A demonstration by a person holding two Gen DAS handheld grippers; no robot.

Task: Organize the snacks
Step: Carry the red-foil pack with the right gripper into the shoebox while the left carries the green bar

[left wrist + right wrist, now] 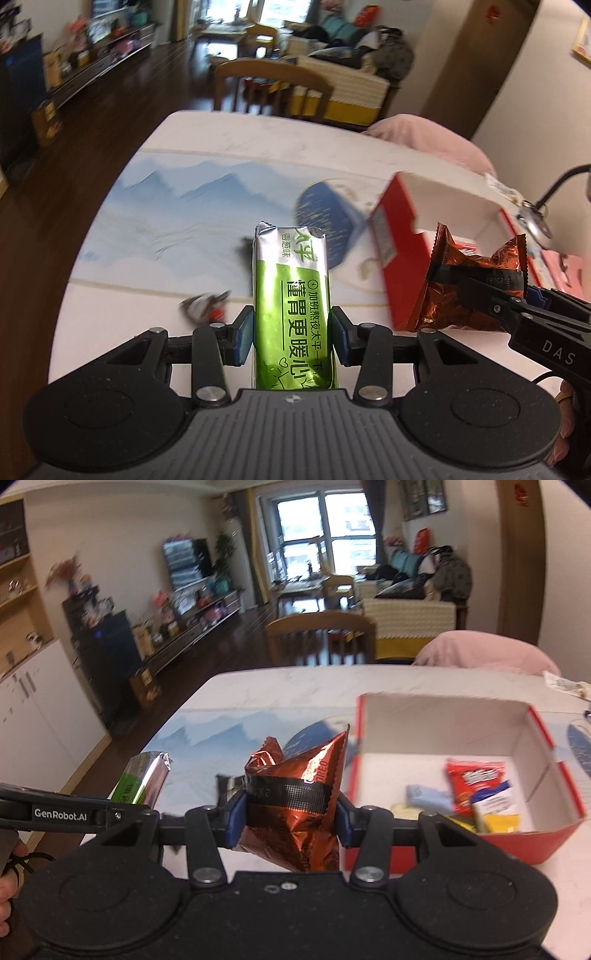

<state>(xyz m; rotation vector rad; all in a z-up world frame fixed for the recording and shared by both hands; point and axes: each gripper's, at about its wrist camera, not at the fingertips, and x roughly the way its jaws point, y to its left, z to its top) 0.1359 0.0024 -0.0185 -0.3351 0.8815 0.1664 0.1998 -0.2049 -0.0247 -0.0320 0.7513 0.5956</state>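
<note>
Foil everywhere: left gripper (291,334) is clamped across the green cracker pack (291,306), pads squeezing its long sides near the lower half, the pack standing straight out above the table (207,133). Right gripper (291,812) is pinched on the copper snack bag (295,801), held up just left of the red box (532,836). That green pack looks firm and boxy, so a mid-body grip suits it, though the crackers inside could crack under a hard squeeze. The copper bag looks light, puffy and slick; gripping its crumpled middle should hold better than its sealed edge. The box already holds several packets.
</note>
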